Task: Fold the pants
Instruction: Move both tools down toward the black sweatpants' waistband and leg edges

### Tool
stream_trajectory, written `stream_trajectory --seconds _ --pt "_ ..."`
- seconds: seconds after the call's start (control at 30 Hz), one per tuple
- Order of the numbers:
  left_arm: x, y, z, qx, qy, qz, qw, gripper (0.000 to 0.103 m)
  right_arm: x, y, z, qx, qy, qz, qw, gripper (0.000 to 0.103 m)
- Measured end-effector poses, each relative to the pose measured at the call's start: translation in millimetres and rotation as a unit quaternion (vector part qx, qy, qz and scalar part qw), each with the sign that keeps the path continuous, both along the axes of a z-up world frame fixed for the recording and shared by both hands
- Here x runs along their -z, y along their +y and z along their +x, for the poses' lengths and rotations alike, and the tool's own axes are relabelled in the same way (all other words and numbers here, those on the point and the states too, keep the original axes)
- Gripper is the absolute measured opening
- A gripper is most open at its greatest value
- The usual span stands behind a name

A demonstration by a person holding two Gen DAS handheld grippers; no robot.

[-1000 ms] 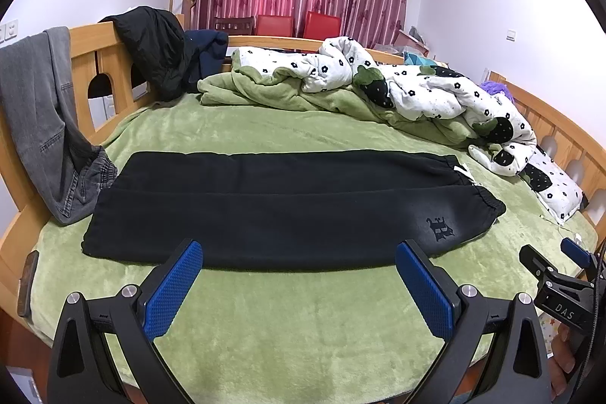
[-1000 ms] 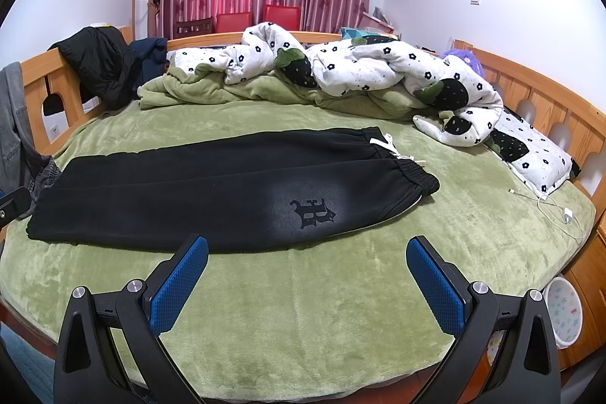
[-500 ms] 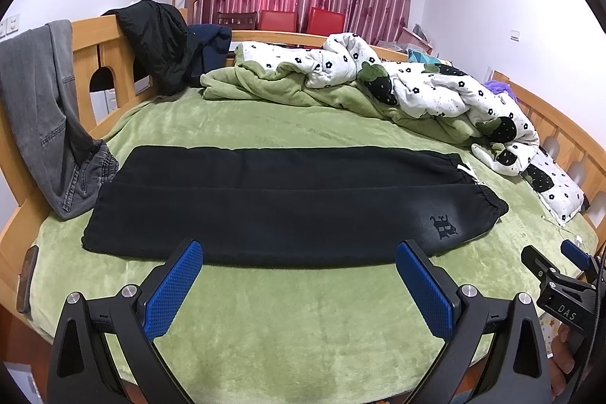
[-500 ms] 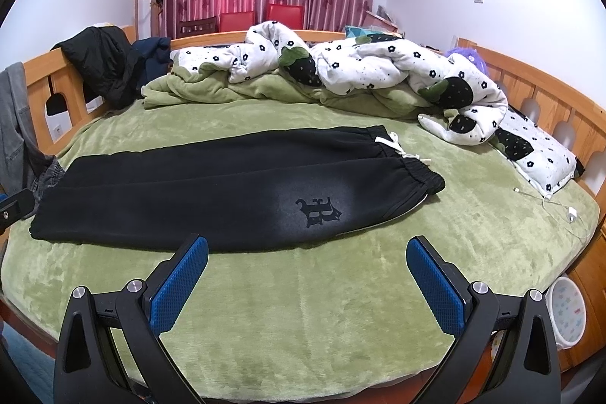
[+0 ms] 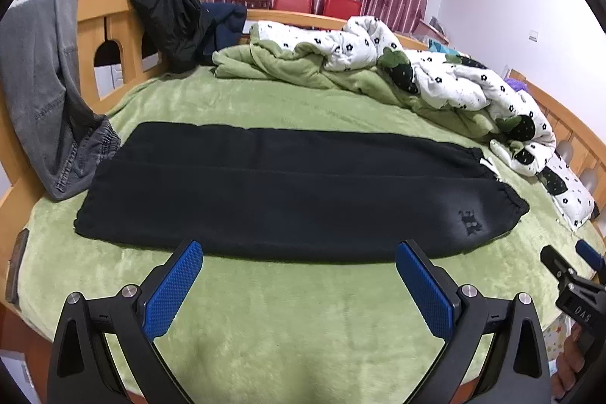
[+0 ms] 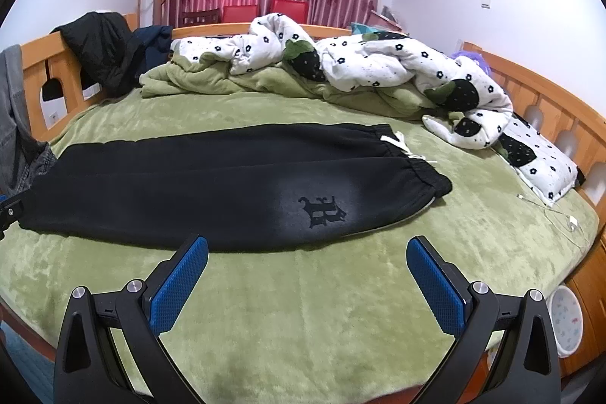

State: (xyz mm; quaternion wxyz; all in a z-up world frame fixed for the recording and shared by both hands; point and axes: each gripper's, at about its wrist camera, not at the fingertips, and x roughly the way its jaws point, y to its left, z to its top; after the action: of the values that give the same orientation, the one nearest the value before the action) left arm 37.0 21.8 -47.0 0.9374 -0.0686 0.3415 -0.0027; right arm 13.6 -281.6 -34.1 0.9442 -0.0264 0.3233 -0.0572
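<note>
— While we look along the left tool (image 5: pixel 299 262), spread wide above the green plush blanket (image 5: pixel 303 313), we see grey jeans (image 5: pixel 41 93) draped on the wooden bed rail.

— From our right tool (image 6: pixel 306 258), equally spread and empty, we get a white cable (image 6: pixel 560 214) instead. The black pants (image 6: pixel 212 188) lie flat and lengthwise on the bed, fleecy, with a gathered waistband and an embroidered emblem (image 6: pixel 322 211).

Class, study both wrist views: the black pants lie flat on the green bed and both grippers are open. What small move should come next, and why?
Probably lower the left gripper toward the cuff end of the black pants and the right gripper toward the waistband. Both hover open short of the near edge, holding nothing, and the pants already lie leg on leg.
</note>
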Motion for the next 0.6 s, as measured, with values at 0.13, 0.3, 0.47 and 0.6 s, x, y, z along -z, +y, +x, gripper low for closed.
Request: stream_trajectory --seconds 0.13,0.3,0.47,0.6 --pt "19 13 13 -0.005 0.016 0.002 0.9999 0.102 16 4 17 -0.024 0.014 0.021 0.999 0.103" --pt "37 33 27 0.000 0.049 -0.020 0.9986 0.102 42 3 46 -0.030 0.055 0.061 0.996 0.103" --pt "55 54 32 -0.015 0.059 -0.030 0.9977 0.102 60 1 63 -0.018 0.052 0.062 0.997 0.102" --pt "72 77 38 -0.035 0.081 -0.053 0.9947 0.099 72 0 74 -0.023 0.055 0.045 0.997 0.093"
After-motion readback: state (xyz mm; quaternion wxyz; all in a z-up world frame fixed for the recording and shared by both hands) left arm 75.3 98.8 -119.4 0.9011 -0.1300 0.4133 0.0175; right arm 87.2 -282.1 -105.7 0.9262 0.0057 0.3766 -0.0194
